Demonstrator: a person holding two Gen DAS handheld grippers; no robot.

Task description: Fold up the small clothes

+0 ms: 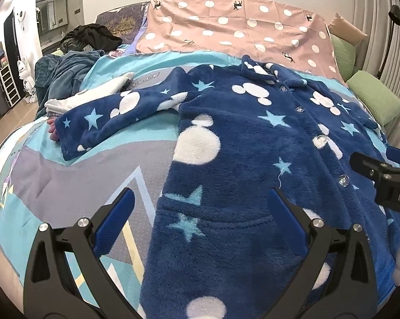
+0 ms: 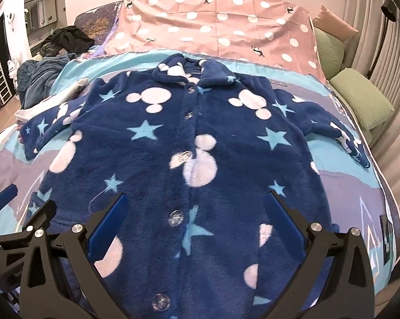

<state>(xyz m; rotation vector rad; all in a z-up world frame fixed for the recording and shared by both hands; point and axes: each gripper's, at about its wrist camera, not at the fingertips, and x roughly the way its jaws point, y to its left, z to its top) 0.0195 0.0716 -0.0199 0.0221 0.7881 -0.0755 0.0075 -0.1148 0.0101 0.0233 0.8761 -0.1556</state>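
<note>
Seen from the left wrist, the left gripper (image 1: 200,207) hangs released, its blue-padded fingers (image 1: 285,212) spread wide with nothing between them. Under it the pajama top (image 1: 253,143), dark blue fleece with white mouse heads and pale stars, lies flat and buttoned on the bed (image 1: 54,180). One finger is over the top's lower left part, the other over the bare quilt beside its side edge. A sleeve (image 1: 107,122) stretches toward the bed's left edge, where white cloth (image 1: 93,93) and a teal blanket (image 1: 64,74) are bunched. A pink dotted sheet (image 1: 226,32) covers the head end, and green pillows (image 1: 372,98) sit along the right edge. The right gripper (image 1: 380,167) enters from the right, above the top's button line.

From the right wrist, the right gripper (image 2: 194,207) is likewise spread wide and empty, centred over the button row (image 2: 176,216) near the hem. The top lies collar (image 2: 184,71) toward the head end, both sleeves out sideways, the right sleeve (image 2: 340,133) reaching toward the pillows (image 2: 364,101). The left gripper (image 2: 19,207) shows at the lower left, near the hem's left corner.
</note>
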